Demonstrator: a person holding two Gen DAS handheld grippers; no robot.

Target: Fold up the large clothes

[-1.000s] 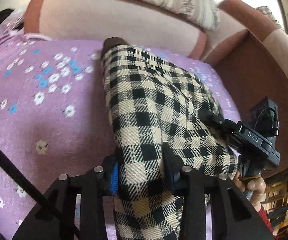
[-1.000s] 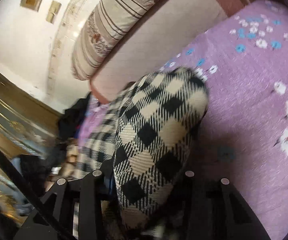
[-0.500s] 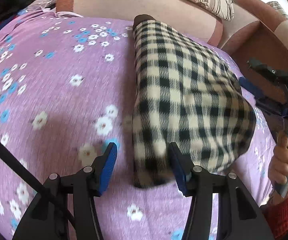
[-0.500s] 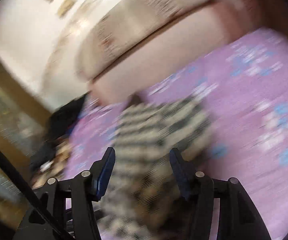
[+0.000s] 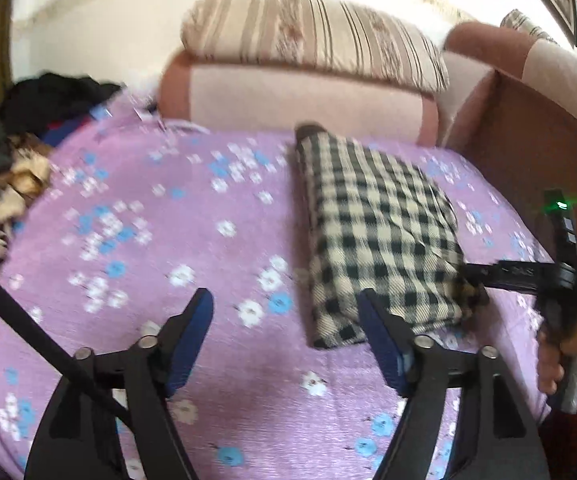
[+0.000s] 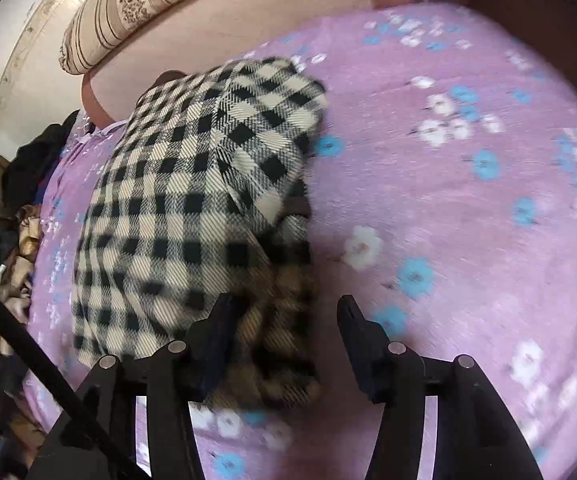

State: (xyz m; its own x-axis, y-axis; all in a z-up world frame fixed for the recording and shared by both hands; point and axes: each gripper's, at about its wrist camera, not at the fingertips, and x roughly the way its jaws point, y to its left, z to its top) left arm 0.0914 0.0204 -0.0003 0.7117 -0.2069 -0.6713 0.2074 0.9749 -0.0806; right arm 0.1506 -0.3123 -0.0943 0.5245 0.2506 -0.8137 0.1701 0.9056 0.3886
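A black-and-cream checked garment (image 5: 376,232) lies folded in a thick rectangle on the purple flowered bedspread (image 5: 136,248). My left gripper (image 5: 284,312) hovers near its front left corner with its jaws opening wide; only bedspread shows between them, and the right fingertip (image 5: 372,320) overlaps the garment's near edge. In the right wrist view the garment (image 6: 192,200) fills the left half. My right gripper (image 6: 288,312) is open above its near right corner, jaws closing a little, pads not pressing the cloth. A hand (image 5: 568,356) holds the right gripper at the left wrist view's right edge.
A striped cushion (image 5: 312,36) rests on the pink sofa back (image 5: 296,100) behind the bedspread. A heap of dark and tan clothes (image 5: 12,152) lies at the far left. A brown side panel (image 5: 536,140) bounds the right.
Both grippers have let go of the checked garment and drawn back toward the near edge. The garment has dropped flat into a folded stack. The left jaws have spread much wider.
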